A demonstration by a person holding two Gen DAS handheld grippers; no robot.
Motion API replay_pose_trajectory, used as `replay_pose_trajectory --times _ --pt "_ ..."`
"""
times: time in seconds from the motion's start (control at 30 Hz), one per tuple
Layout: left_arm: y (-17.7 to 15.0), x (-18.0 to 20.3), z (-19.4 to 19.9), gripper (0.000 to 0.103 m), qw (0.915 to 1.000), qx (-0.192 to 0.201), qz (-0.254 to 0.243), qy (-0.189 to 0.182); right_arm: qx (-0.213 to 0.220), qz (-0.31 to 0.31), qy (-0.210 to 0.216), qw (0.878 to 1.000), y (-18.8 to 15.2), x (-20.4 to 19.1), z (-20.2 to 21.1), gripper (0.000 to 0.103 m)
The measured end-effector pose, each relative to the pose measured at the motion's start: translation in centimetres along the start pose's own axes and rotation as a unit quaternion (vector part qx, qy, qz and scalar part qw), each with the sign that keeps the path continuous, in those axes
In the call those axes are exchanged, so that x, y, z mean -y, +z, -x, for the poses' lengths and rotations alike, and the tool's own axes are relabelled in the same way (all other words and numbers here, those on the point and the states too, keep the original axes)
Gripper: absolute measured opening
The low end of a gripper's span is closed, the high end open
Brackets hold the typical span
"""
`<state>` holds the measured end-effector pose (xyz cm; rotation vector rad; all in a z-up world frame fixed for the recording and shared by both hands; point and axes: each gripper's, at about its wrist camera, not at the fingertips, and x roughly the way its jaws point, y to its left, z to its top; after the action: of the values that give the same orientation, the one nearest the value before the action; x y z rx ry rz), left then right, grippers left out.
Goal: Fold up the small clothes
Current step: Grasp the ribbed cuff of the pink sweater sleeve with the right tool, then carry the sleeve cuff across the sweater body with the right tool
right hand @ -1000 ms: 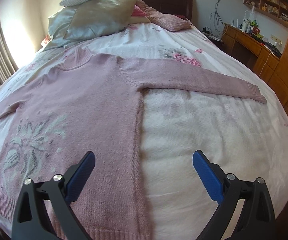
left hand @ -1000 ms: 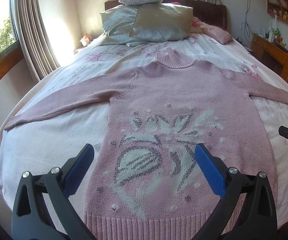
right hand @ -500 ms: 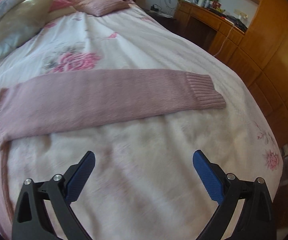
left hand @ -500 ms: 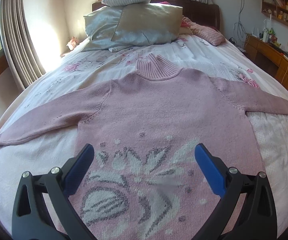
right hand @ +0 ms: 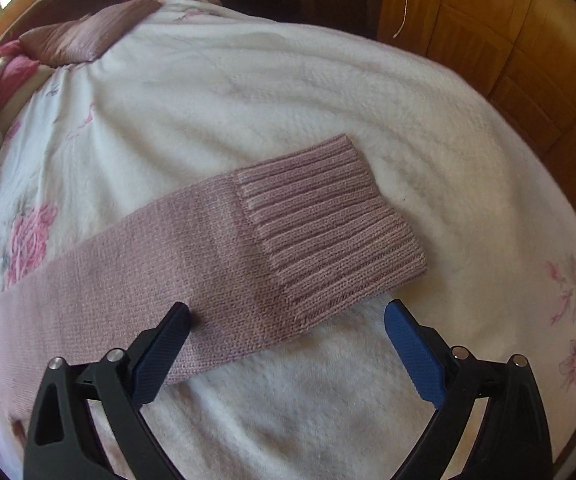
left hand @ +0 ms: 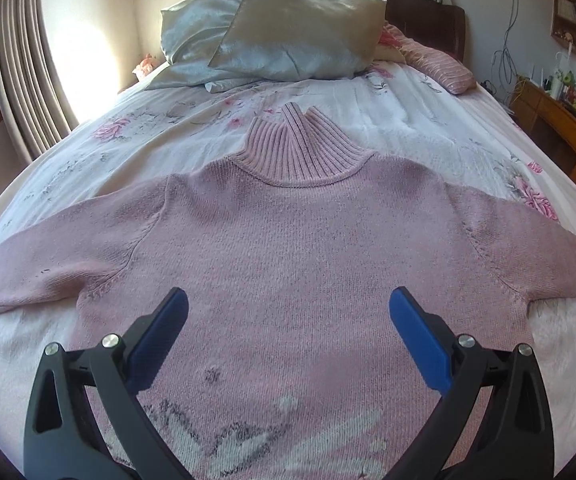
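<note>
Both tongs have moved up the bed in the last second. Right gripper (right hand: 286, 320) swung off the sweater body and out along the sleeve; now low over the cuff (right hand: 327, 220), jaws wide, holding nothing. Left gripper (left hand: 288, 312) advanced from the hem to the chest, jaws also wide and empty.

Reads as the start of the first fold: sleeve about to be pinched and brought in.

Sweater (left hand: 307, 248) lies flat, front up, arms spread, on the bedspread (right hand: 288, 80), white and floral. Pillows (left hand: 288, 36) at the head. Wooden cabinets (right hand: 487, 32) on the right, curtain (left hand: 24, 92) on the left.
</note>
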<state>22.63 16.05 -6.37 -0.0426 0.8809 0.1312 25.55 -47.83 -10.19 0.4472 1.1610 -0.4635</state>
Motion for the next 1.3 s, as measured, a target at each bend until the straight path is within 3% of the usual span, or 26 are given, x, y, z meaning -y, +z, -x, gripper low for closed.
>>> replay_pose_trajectory --times 0.07,0.13,0.23,0.3,0.33,0.5,0.73,0.97,1.17,1.3 --pt "0.0 0.0 -0.5 0.100 1.0000 0.000 -0.004 0.008 -0.009 -0.027 0.028 0.999 0.3 1.1 -0.7 0.098" --pt "-0.2 -0.3 -0.7 0.100 0.9999 -0.003 -0.002 0.013 -0.010 -0.028 0.030 0.999 0.3 1.2 -0.9 0.094" --pt "-0.4 -0.9 -1.1 0.100 0.9998 -0.008 0.000 0.018 0.005 -0.001 0.034 0.999 -0.1 0.1 -0.4 0.067" --pt "-0.4 -1.3 -1.2 0.100 0.9997 -0.009 0.000 0.022 0.017 0.014 0.055 0.998 -0.2 -0.5 0.3 0.026" --pt "-0.5 -1.6 -1.1 0.100 0.9997 -0.010 0.001 0.024 0.023 0.018 0.071 0.997 -0.2 -0.6 0.7 0.020" --pt "-0.8 -3.4 -0.8 0.100 0.9994 -0.010 0.007 0.032 0.082 0.068 0.070 0.992 -1.3 -3.8 3.6 0.017" --pt "-1.0 -6.8 -0.6 0.100 0.9983 -0.019 0.031 0.046 0.113 0.160 0.145 0.970 -5.1 -13.6 7.3 0.017" --pt "-1.3 -9.4 0.3 0.100 0.9974 -0.017 0.044 0.053 0.094 0.252 0.220 0.938 -11.8 -24.9 9.6 0.017" --pt "-1.4 -10.8 0.5 0.100 0.9972 -0.019 0.050 0.052 0.074 0.309 0.242 0.917 -17.5 -32.3 9.0 0.017" --pt "-1.6 -11.1 0.4 0.100 0.9974 -0.024 0.052 0.043 0.061 0.344 0.230 0.908 -20.6 -35.8 7.6 0.017"
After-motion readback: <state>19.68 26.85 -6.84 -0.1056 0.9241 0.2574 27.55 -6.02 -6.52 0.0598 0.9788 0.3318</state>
